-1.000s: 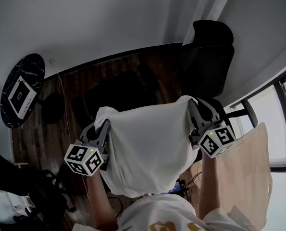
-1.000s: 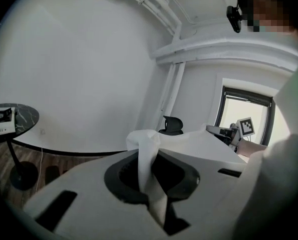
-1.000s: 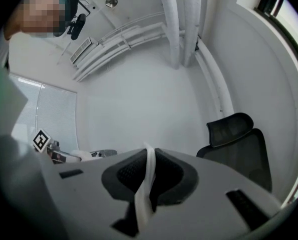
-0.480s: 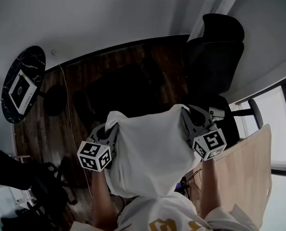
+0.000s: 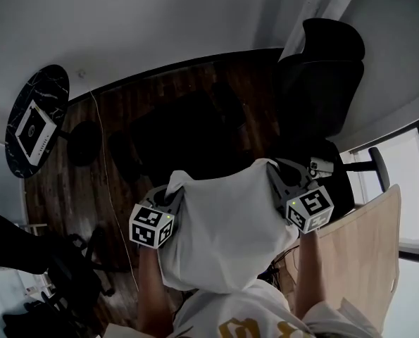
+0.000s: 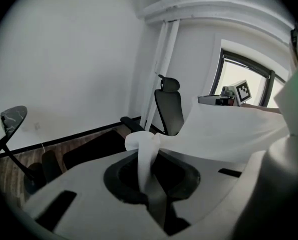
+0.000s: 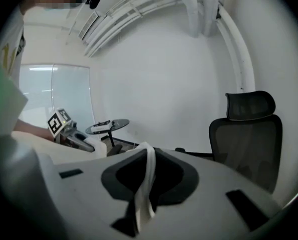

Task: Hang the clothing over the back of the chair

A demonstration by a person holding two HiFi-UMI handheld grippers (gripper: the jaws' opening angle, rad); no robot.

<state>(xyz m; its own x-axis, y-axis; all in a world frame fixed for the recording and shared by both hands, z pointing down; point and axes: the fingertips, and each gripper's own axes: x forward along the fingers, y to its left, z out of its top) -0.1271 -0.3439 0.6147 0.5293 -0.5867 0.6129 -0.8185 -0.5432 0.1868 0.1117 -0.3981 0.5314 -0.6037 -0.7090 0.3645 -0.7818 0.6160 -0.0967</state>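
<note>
A white garment [image 5: 223,238] hangs stretched between my two grippers in front of the person's chest. My left gripper [image 5: 172,197] is shut on its left top corner, and a bunched fold of the cloth [image 6: 144,156] is pinched between the jaws [image 6: 150,171]. My right gripper [image 5: 274,177] is shut on the right corner, where a narrow strip of cloth [image 7: 147,176] runs through its jaws [image 7: 144,184]. A black high-backed office chair [image 5: 322,76] stands beyond the garment to the right, apart from it. The same office chair [image 6: 169,109] [image 7: 249,134] shows in both gripper views.
A round black marble side table [image 5: 34,122] with a white box on it stands far left. A dark low shape [image 5: 188,132] lies on the wood floor ahead. Another black chair [image 5: 40,273] is at lower left. A pale wooden tabletop [image 5: 364,259] sits at right beside the window.
Both grippers have sunk with the garment still held between them. In the head view the left gripper has shifted right, so the two stand closer together.
</note>
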